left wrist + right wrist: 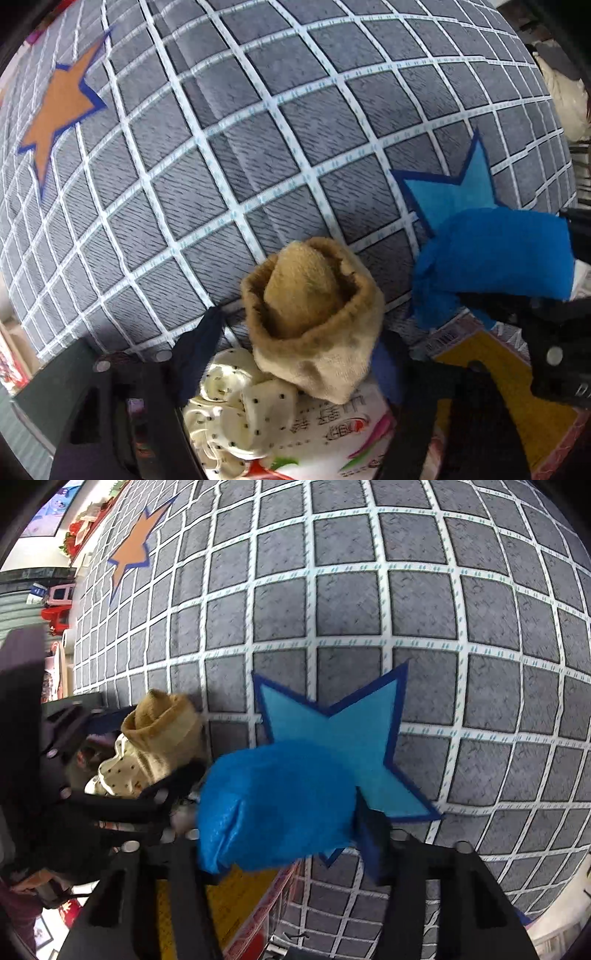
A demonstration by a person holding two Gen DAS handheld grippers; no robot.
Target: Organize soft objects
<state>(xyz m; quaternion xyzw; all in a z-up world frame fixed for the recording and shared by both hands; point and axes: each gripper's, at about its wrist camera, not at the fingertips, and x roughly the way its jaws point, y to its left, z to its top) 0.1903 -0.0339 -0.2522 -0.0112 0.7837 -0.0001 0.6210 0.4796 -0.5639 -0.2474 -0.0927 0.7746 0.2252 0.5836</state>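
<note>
Both tools point steeply down at the grey surface (258, 147) with its white grid lines. Nearest, the left hand-held gripper (291, 343) has its dark blue-padded fingers (201, 350) on either side of a tan rolled sock (310, 314); the pads sit close against its flanks, though I cannot tell for sure whether they press it. The sock stands with its cuff turned open upward, leaning on a cream dotted soft item (236, 402) that lies on a printed bag (325, 439) under the tool. Just to the right of it, the right hand-held gripper (280, 827) is clamped on a blue cloth bundle (277, 805), one blue-padded finger (373, 834) pressing its right side while the other is hidden beneath the bulging fabric. The bundle hangs over the lower point of a light blue star (340, 731) marked on the surface, and over the edge of a yellow mat (236, 897) that lies below it. The two tools are near each other, the left one's black frame reaching in from the left in the right wrist view. Farther off, an orange star (62, 107) with a blue outline lies on the grid toward the far left, well apart from both. Beyond the surface's left edge, red and pink clutter (59, 605) shows, too small to make out.
</note>
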